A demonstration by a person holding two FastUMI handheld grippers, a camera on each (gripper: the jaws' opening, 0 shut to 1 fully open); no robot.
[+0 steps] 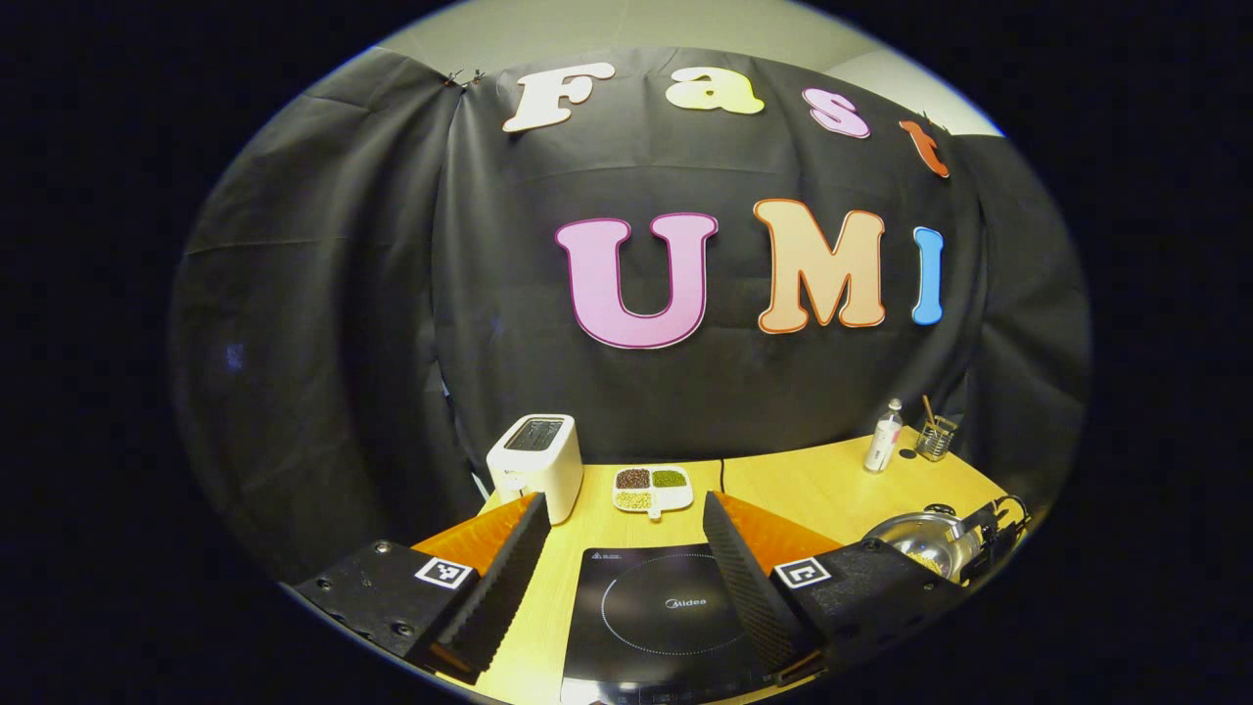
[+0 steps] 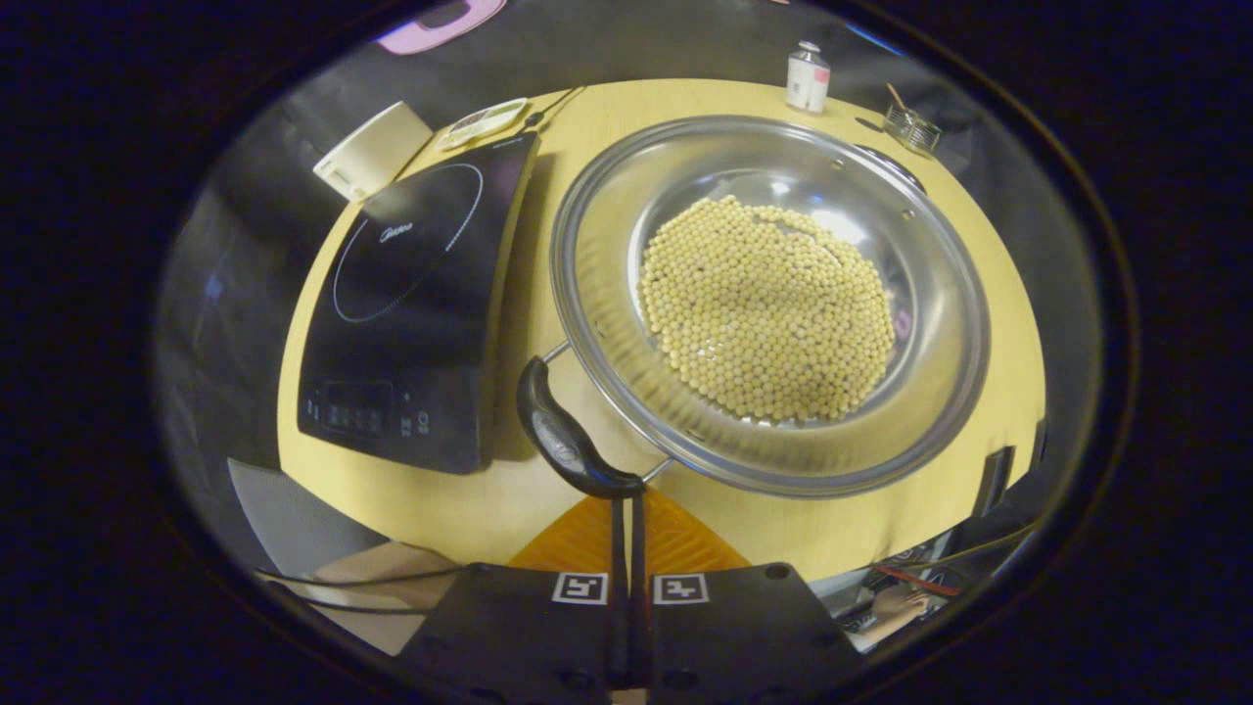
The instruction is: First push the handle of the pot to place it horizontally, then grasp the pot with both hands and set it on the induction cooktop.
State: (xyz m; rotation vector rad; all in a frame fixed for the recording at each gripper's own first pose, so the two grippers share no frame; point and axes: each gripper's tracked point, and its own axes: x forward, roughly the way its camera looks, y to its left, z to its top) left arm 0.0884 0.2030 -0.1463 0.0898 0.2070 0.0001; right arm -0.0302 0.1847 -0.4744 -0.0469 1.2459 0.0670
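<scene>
**Right jaws closed at the pot handle, left jaws wide over the cooktop**

Closest in the right gripper view, the right gripper point(image 2: 627, 509) has its jaws pressed together with nothing between them, the tips right at the black handle point(image 2: 568, 443) on the near rim of the pot point(image 2: 587, 323); whether they touch it I cannot tell. That steel pot, full of pale beans point(image 2: 768, 305), sits on the worktop point(image 2: 509, 509) just right of the cooktop point(image 2: 411, 294), a narrow strip of bare wood between them. Its near rim lies close to the worktop's front edge.

In the left gripper view, the left gripper point(image 1: 626, 563) hangs with jaws wide apart, holding nothing, above the cooktop's bare glass. Behind stand a toaster point(image 1: 536, 460), a divided dish point(image 1: 652, 489), a bottle point(image 1: 883, 437) and a glass jar point(image 1: 935, 439).
</scene>
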